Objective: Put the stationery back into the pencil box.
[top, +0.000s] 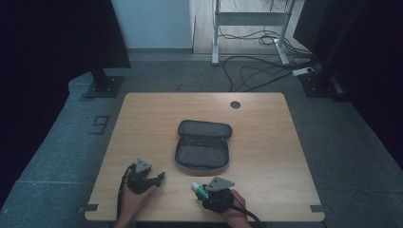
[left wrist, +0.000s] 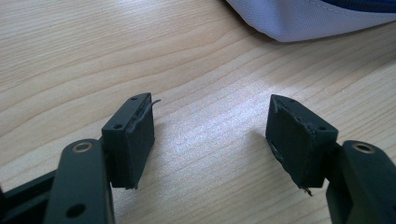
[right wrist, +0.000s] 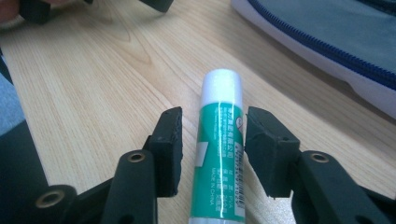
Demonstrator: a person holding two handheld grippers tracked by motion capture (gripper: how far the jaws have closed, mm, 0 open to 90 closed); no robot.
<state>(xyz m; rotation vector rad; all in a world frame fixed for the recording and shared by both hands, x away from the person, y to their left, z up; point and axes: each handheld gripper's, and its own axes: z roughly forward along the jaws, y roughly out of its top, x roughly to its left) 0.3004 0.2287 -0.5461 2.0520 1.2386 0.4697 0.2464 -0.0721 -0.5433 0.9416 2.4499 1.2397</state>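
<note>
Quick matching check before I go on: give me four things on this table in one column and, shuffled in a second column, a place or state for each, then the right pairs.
Things:
1. glue stick
2. pencil case
3. left claw
4. round hole

Places or states:
A. lies unzipped and spread open at the middle of the table
B. jaws wide apart over bare wood, nothing between them
C. in the tabletop near its far edge
D. green with a white cap, lying between the jaws of the right claw

Pairs: 1-D, 2-A, 3-B, 4-C
</note>
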